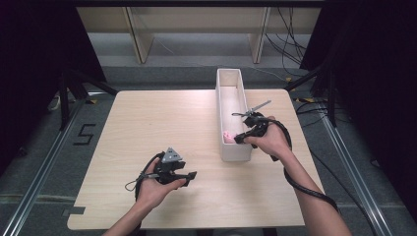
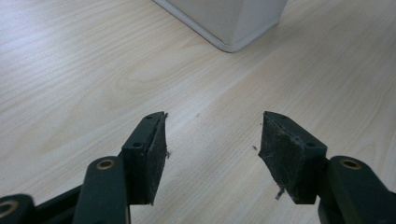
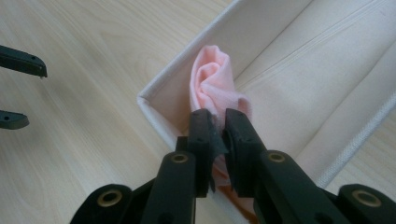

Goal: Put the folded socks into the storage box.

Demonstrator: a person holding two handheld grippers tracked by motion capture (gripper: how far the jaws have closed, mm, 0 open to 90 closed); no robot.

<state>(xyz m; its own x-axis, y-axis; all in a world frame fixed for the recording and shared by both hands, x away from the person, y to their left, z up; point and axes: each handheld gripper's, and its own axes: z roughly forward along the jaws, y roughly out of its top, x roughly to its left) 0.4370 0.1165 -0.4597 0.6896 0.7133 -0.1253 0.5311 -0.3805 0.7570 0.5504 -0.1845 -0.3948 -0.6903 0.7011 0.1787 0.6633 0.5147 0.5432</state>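
Pinched in my right hand-held gripper [image 3: 217,122], jaws nearly closed, the pink cloth [image 3: 212,77] sits inside the white bin's [image 3: 161,86] near corner, desk's 3 o'clock; soft, light, probably bunches; left hand-held gripper [image 2: 212,140] gapes empty.

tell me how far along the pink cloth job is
Done: the rolled pink cloth is already inside the white box, in its near corner. In hand: the right claw is shut on the cloth. Left: let go and pull out. The left claw hangs open over the table.
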